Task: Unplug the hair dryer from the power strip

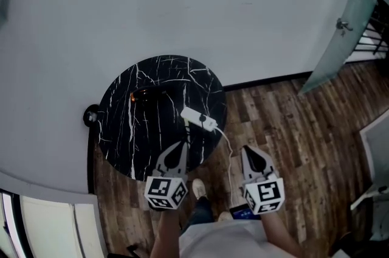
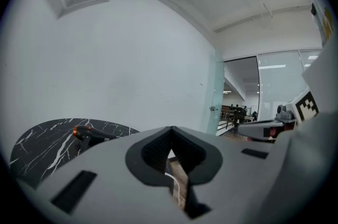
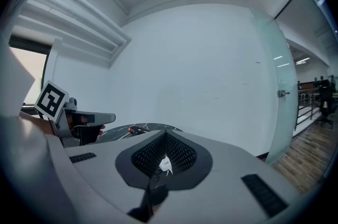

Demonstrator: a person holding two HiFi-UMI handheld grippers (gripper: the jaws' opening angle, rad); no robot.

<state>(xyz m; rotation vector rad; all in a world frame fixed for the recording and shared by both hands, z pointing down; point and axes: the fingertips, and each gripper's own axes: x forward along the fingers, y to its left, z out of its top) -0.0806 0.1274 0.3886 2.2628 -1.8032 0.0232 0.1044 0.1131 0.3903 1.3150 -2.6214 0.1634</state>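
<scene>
A dark hair dryer with an orange accent lies on the round black marble table. A white power strip rests near the table's right edge with a black plug in it, and its white cable drops to the floor. My left gripper hovers shut over the table's near edge, short of the strip. My right gripper is shut and empty over the floor, right of the cable. The left gripper view shows the hair dryer ahead on the left. In the right gripper view, the strip shows just past the shut jaws.
A frosted glass door with a handle stands at the right of the white wall. Wood flooring surrounds the table. A round black object sits at the table's left edge. The person's shoe is below the table.
</scene>
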